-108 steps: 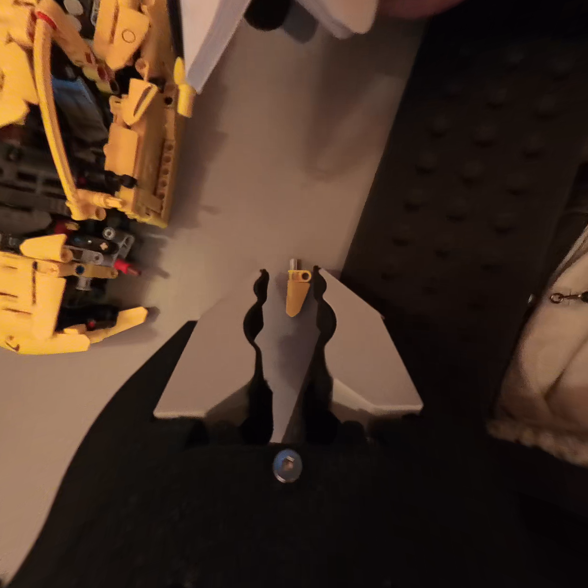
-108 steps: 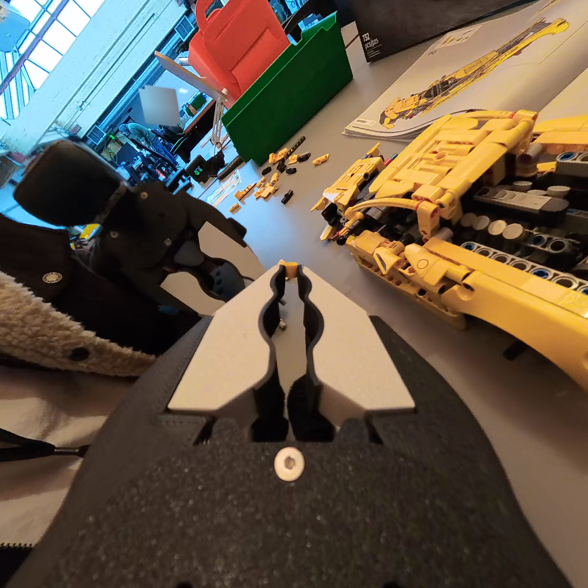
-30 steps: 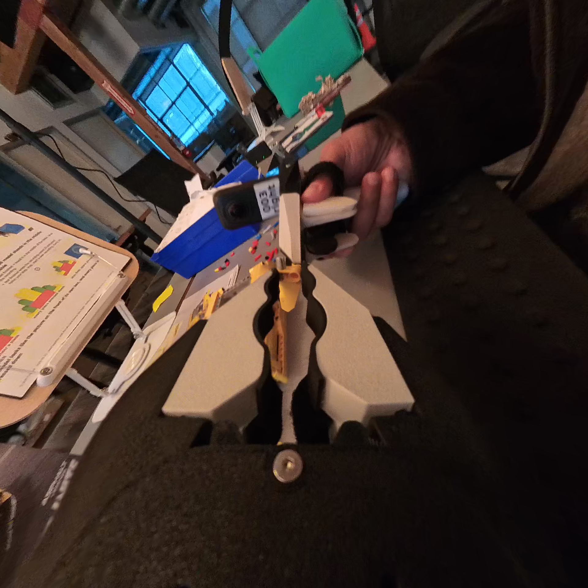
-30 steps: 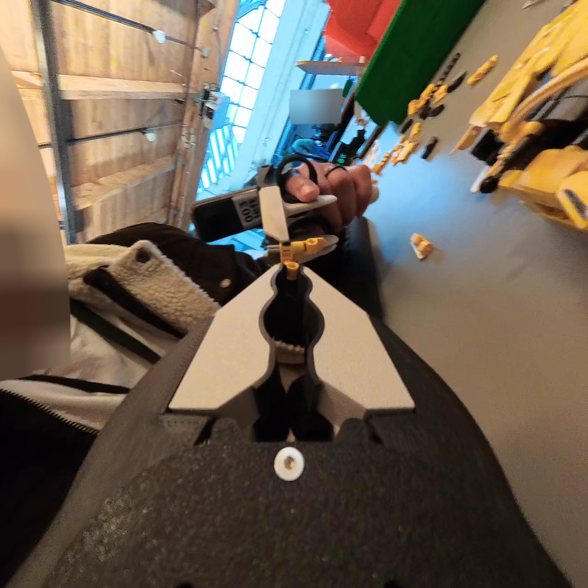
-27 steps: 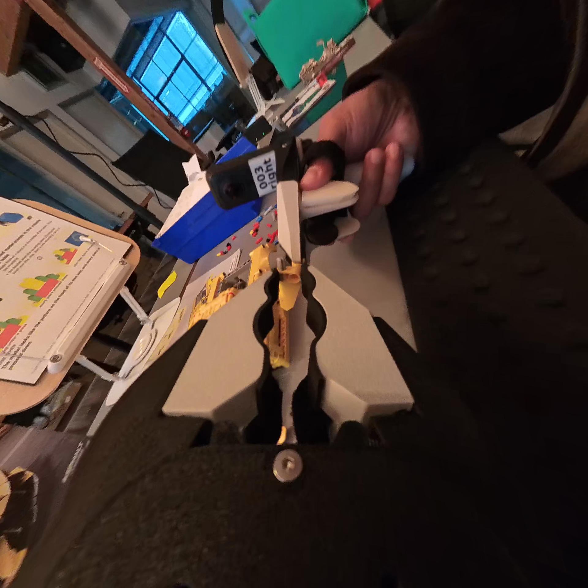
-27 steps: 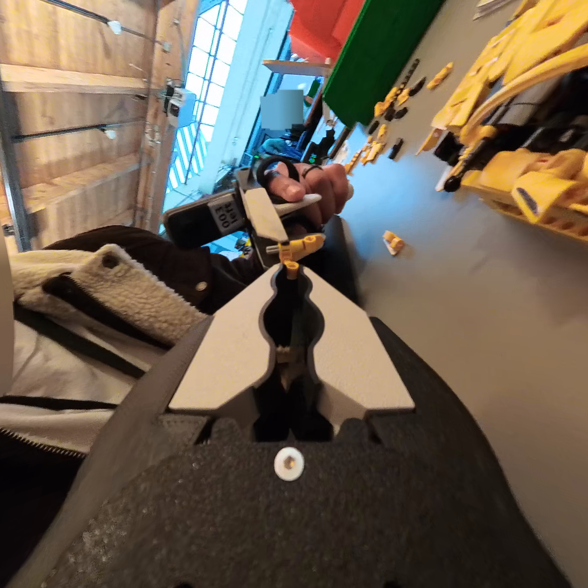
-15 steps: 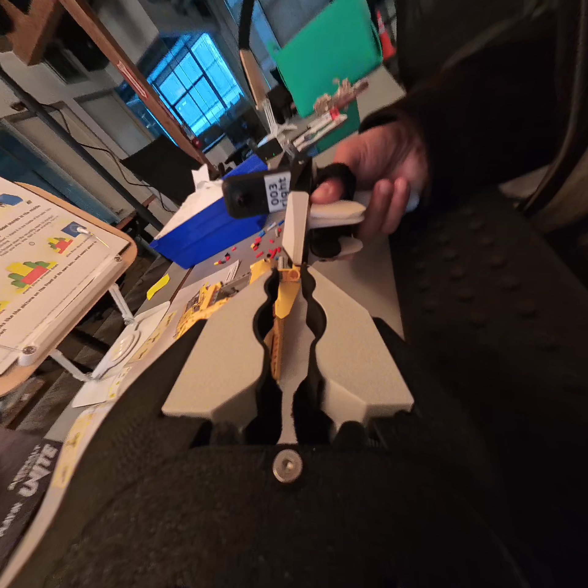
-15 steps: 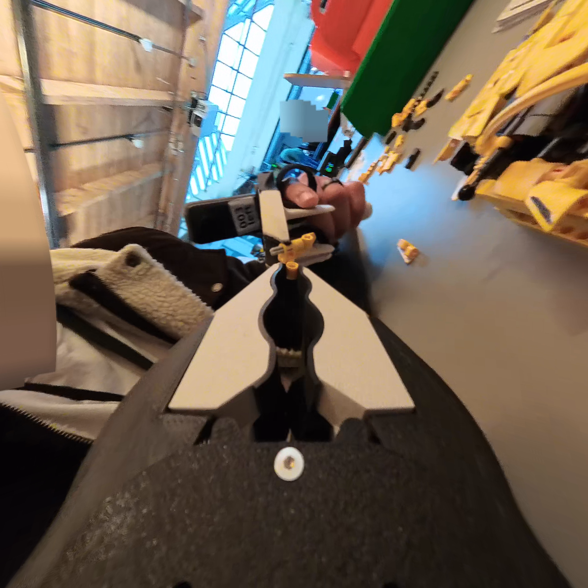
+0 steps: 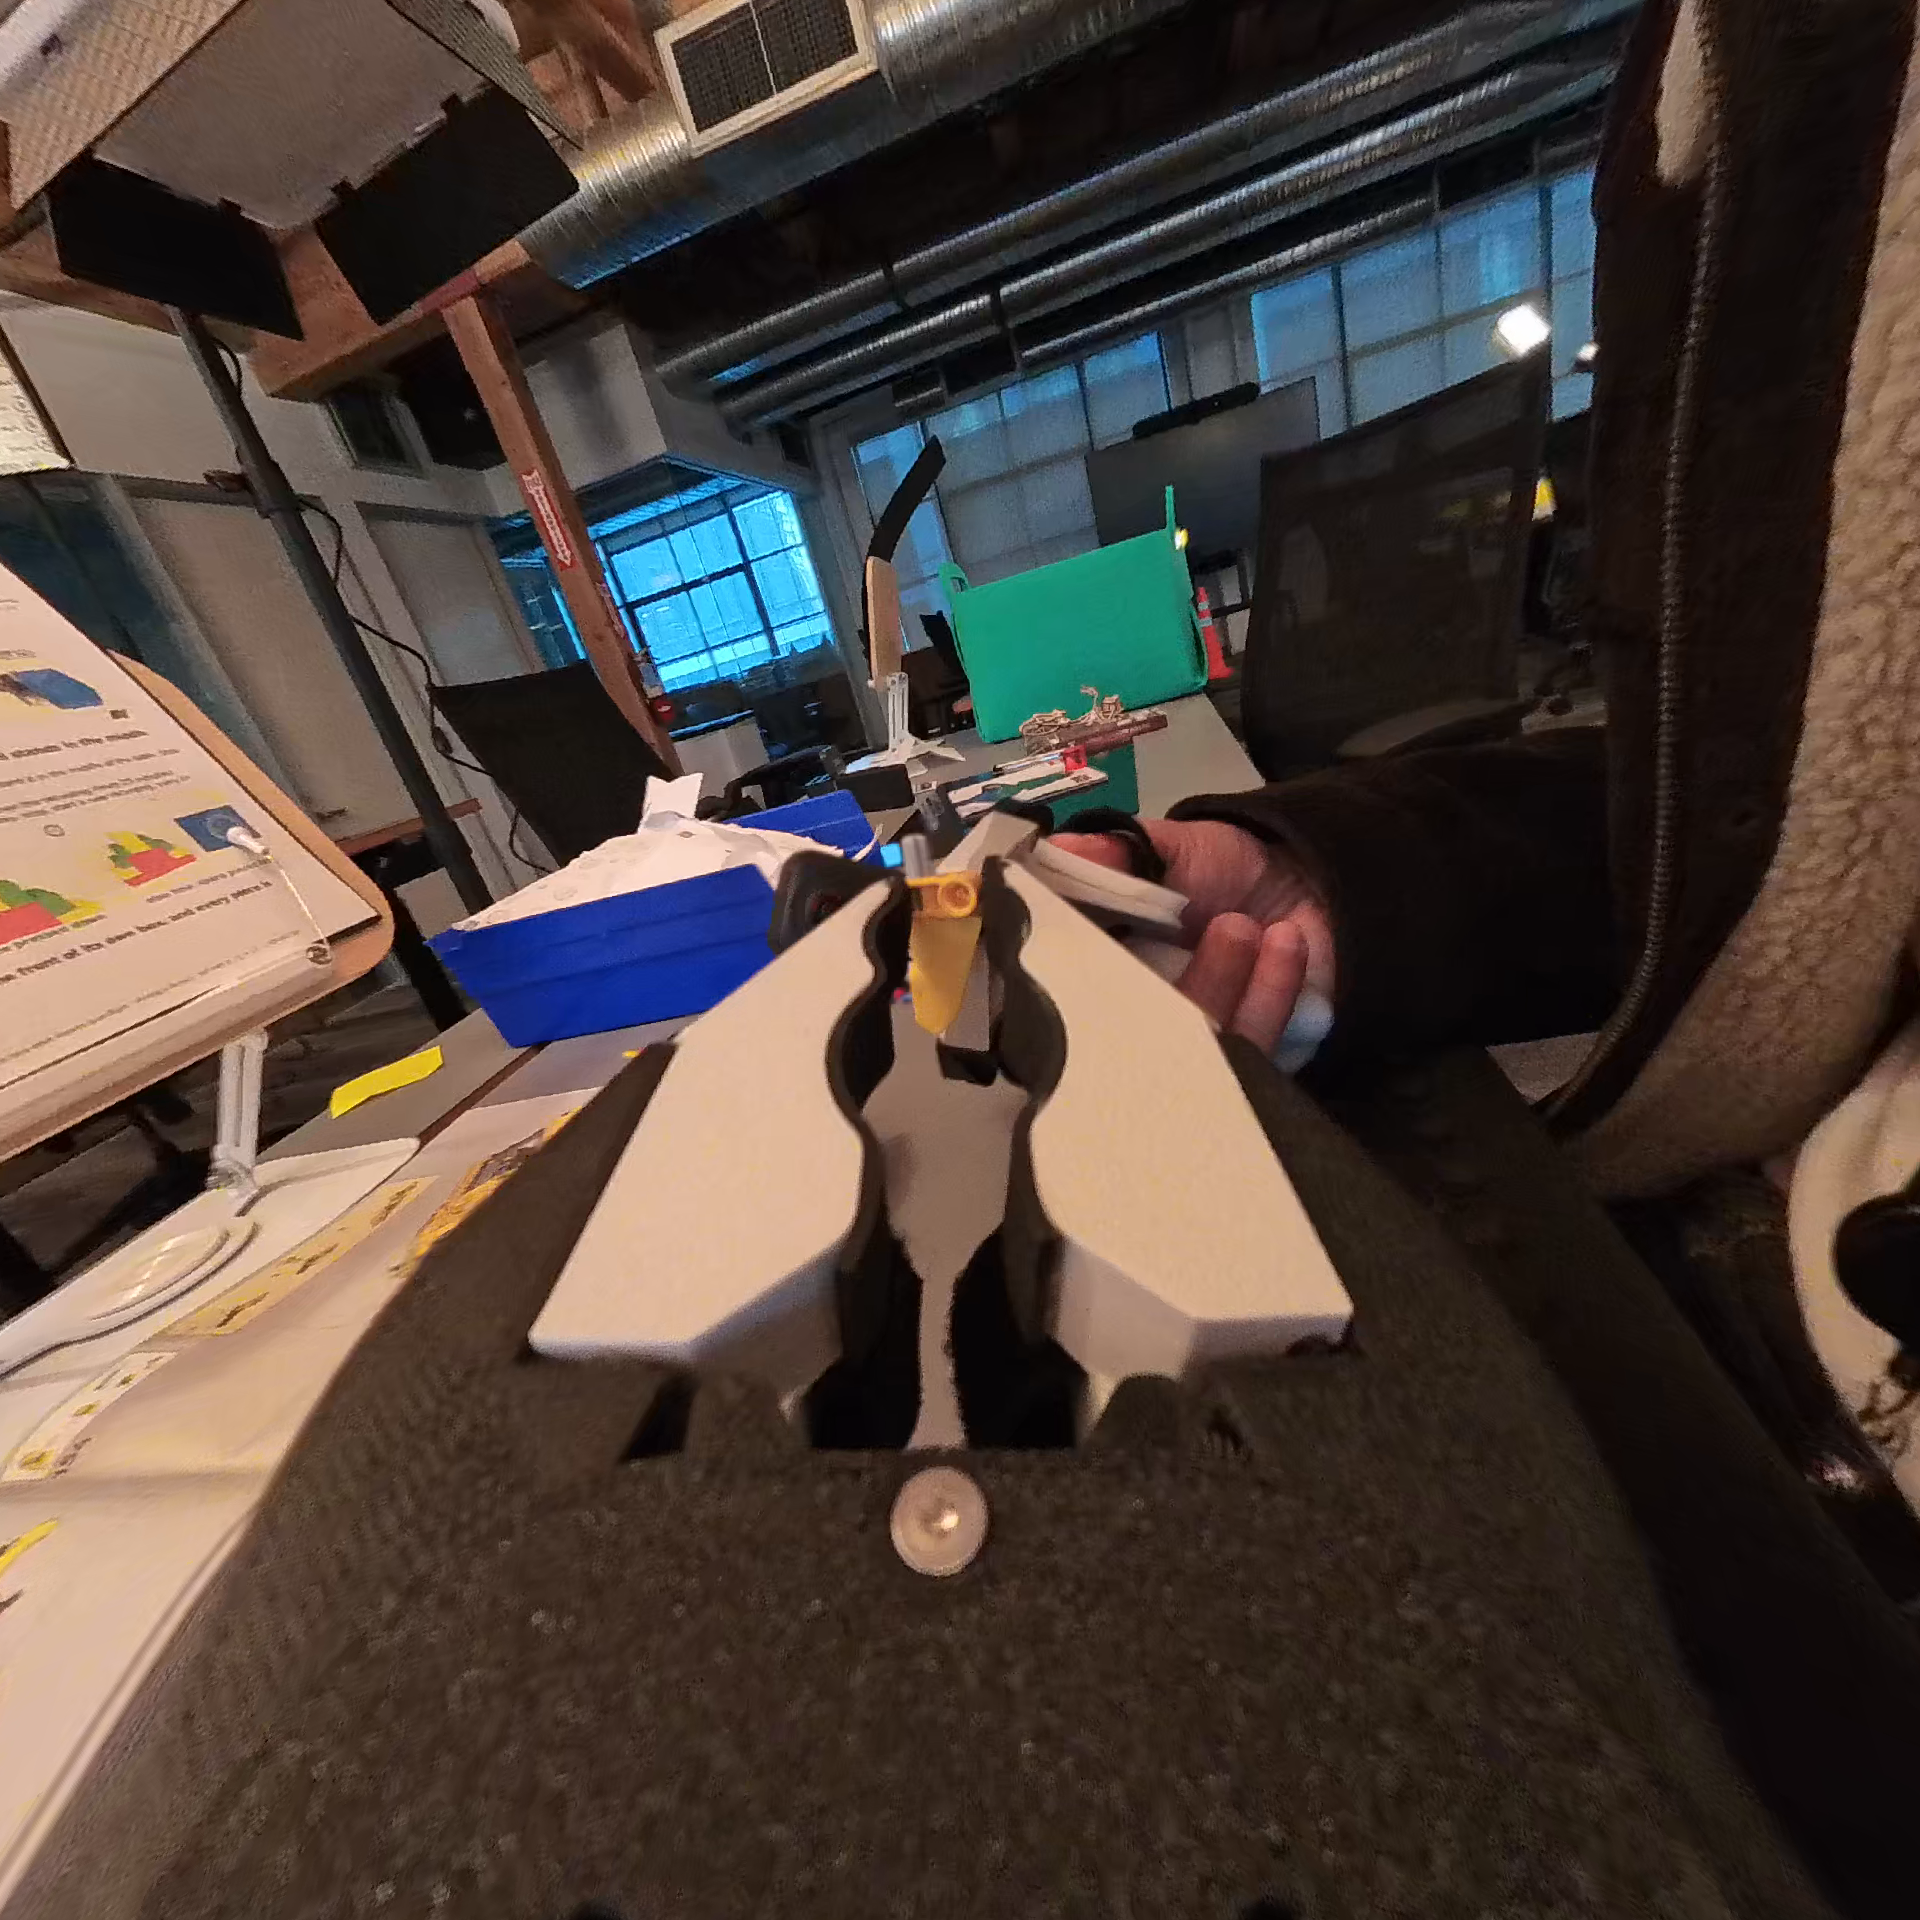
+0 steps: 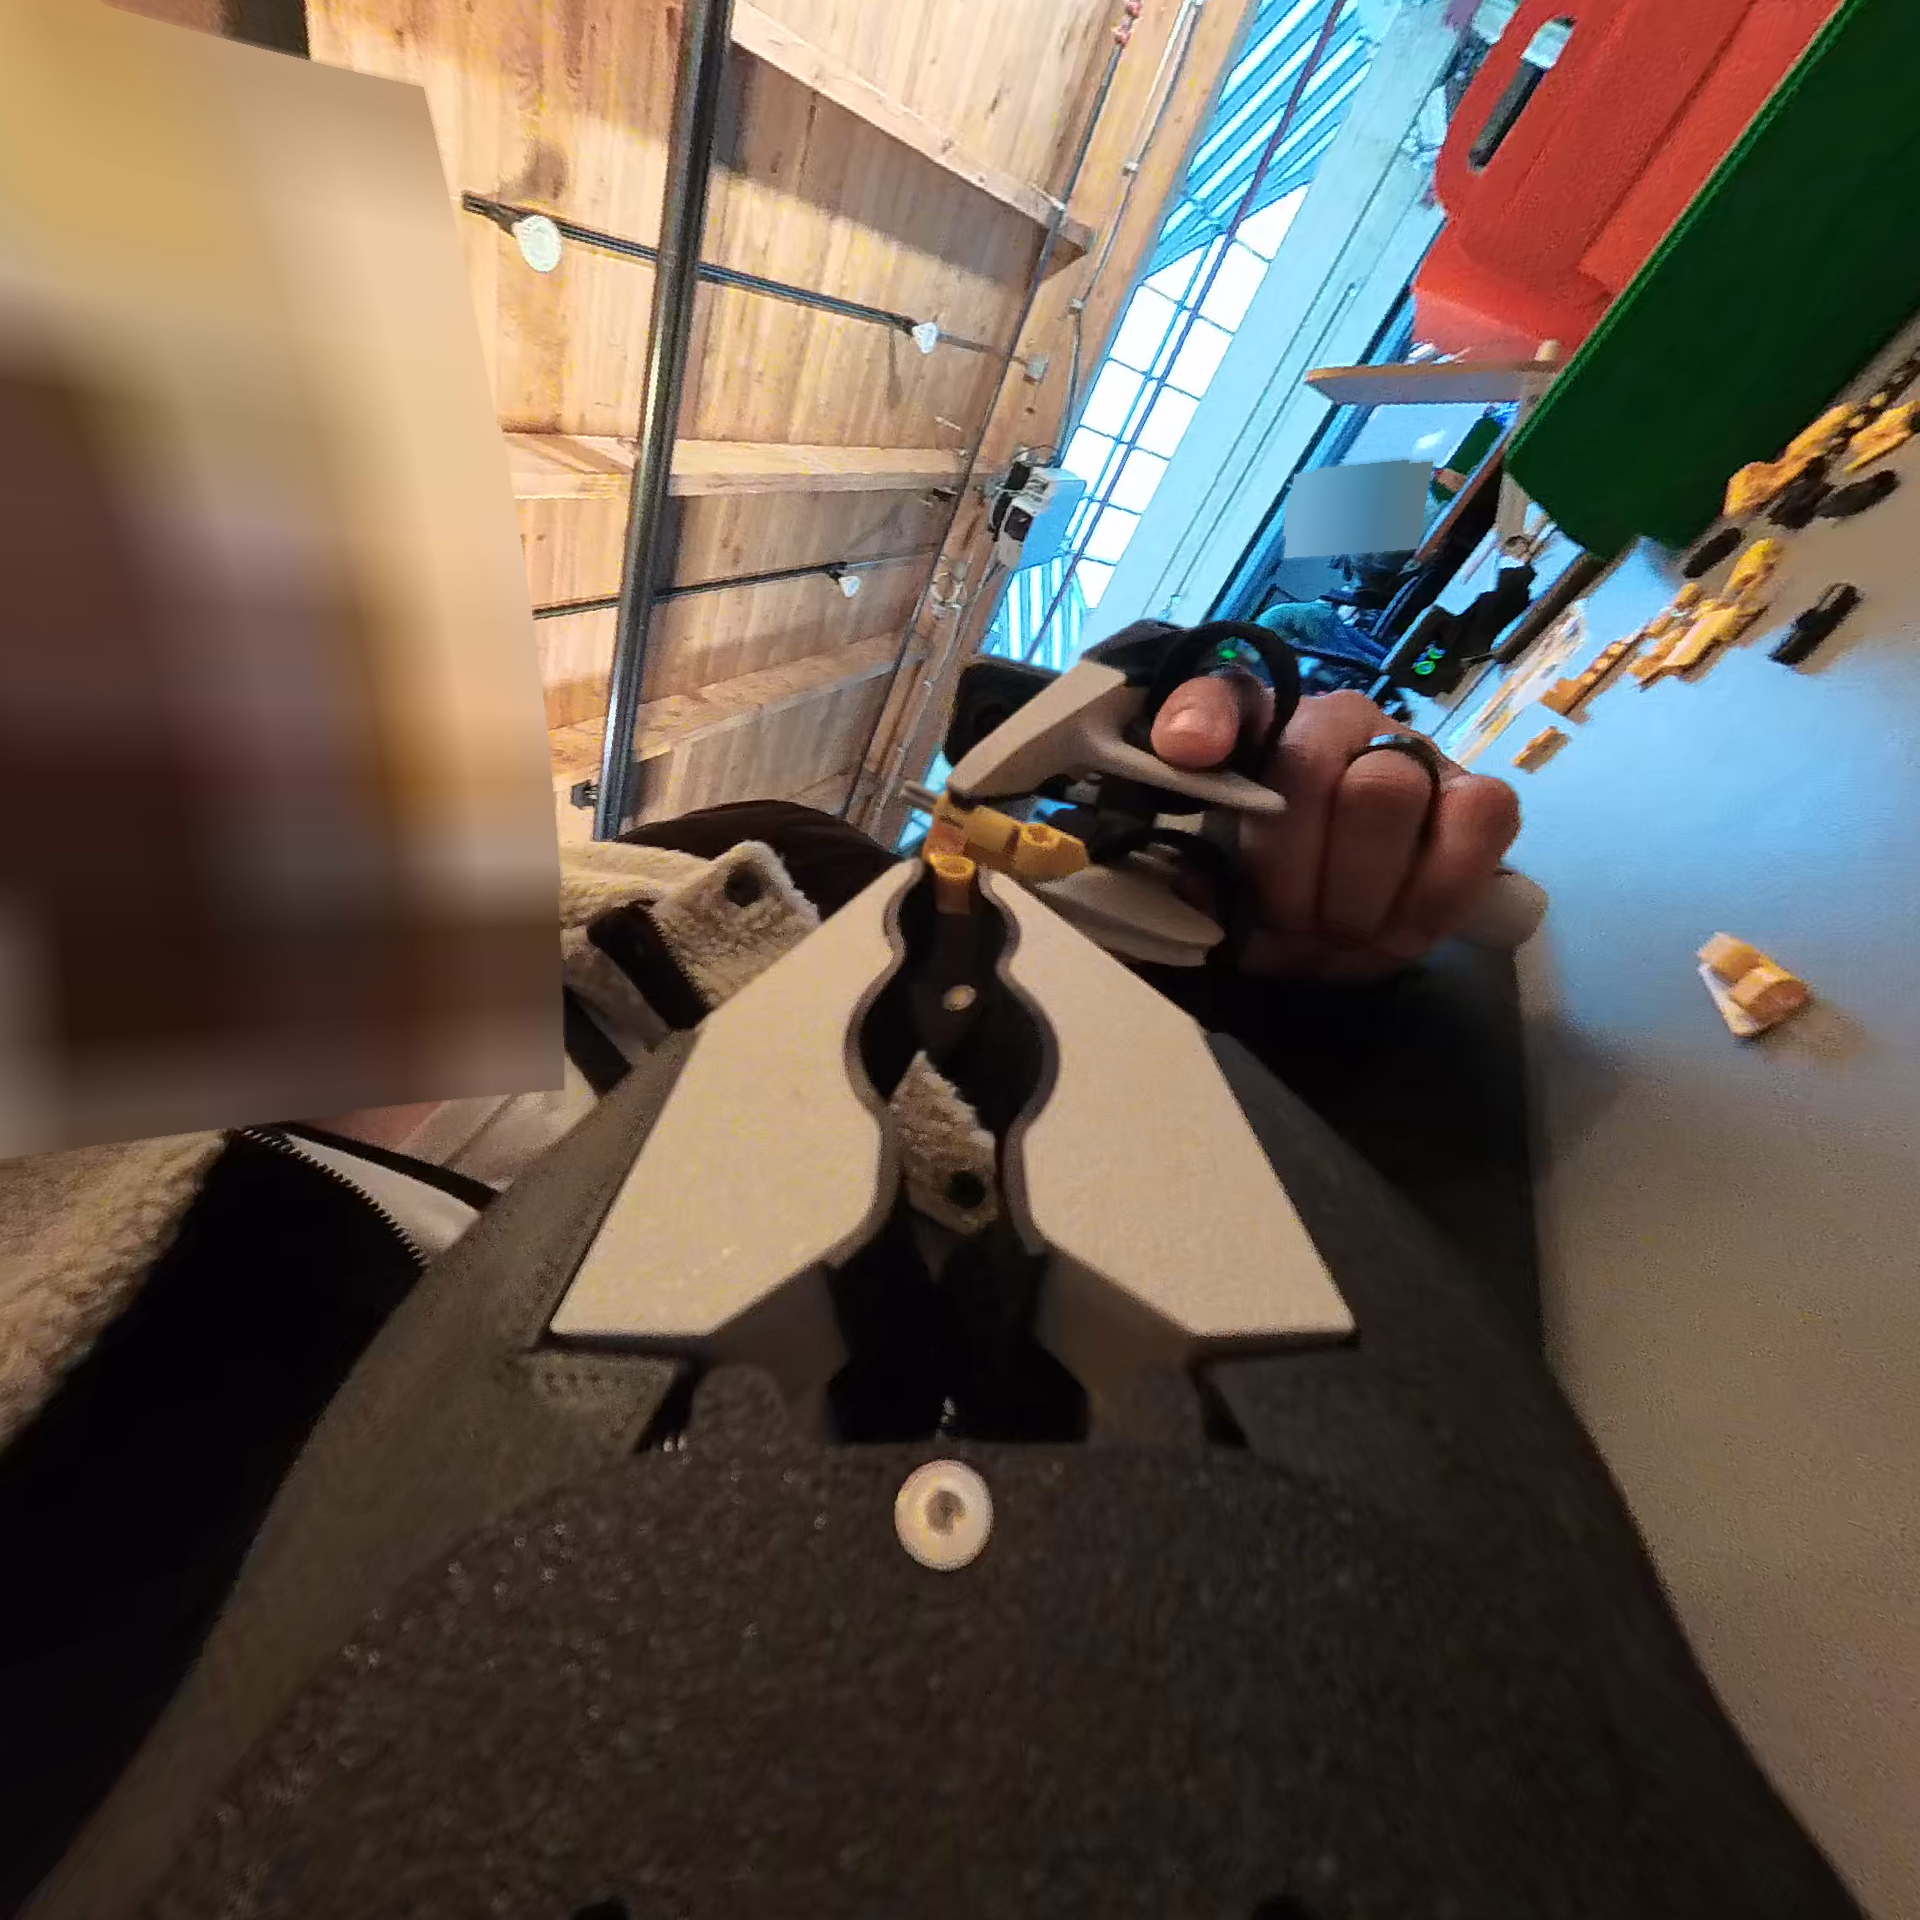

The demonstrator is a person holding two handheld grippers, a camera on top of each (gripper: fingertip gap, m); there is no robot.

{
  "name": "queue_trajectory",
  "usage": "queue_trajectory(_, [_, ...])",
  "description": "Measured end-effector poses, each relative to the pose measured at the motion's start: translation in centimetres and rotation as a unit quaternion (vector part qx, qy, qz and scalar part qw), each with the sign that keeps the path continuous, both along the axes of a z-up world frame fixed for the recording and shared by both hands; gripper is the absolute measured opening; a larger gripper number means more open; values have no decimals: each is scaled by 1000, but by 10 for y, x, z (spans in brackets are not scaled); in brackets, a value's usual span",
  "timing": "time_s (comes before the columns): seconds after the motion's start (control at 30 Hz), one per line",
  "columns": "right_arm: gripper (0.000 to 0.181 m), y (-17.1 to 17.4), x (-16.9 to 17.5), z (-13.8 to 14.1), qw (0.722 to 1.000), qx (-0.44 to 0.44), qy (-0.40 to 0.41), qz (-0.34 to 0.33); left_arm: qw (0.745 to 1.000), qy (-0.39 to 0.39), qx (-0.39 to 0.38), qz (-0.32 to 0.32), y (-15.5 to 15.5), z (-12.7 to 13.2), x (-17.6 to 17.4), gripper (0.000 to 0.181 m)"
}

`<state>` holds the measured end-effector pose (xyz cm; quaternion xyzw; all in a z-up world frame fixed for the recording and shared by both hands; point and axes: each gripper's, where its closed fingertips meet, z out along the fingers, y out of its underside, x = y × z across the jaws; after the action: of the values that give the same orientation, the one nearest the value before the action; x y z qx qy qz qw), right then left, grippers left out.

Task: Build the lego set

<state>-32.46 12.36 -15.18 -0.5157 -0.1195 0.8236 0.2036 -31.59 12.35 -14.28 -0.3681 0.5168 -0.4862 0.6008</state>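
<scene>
workshop now level behind, left tool (image 9: 943,902) – still pinching yellow piece (image 9: 940,961)

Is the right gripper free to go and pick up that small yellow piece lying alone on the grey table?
Probably not yet. The right gripper is shut on a small yellow connector, held against the left gripper's yellow part. The way to the loose piece looks clear.

Small yellow piece (image 9: 940,961), tool-pinched (image 9: 943,902)
</scene>
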Motion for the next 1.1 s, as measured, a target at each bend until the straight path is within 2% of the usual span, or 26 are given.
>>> queue_trajectory(0.1, [6,4,-1,-8,999,1,-37,-17,998,26,46,29,4,-8,0,14])
queue_trajectory(0.23, [6,14,2,-31,988,18,-143,-59,981,95,143,92,14,-31,1,14])
queue_trajectory(0.33, [6,18,4,-37,986,5,-150,-67,971,116,175,113,19,-38,4,14])
queue_trajectory(0.6, [6,9,3,-30,992,5,-118,-34,986,96,115,73,10,-33,5,14])
queue_trajectory(0.7, [6,14,3,-32,991,4,-128,-48,981,106,133,88,13,-35,5,14])
queue_trajectory(0.77, [7,26,6,-39,980,22,-172,-98,964,133,188,132,22,-41,6,14])
queue_trajectory(0.8, [11,34,9,-43,971,33,-197,-129,953,147,217,155,27,-43,6,14])
queue_trajectory(0.83, [23,40,13,-45,962,41,-217,-159,944,156,235,170,31,-45,5,13])
queue_trajectory(0.9, [32,44,14,-49,946,60,-260,-181,932,173,254,194,40,-50,3,13])
queue_trajectory(1.1, [25,46,-2,-61,893,111,-374,-225,900,211,312,221,43,-62,5,14])
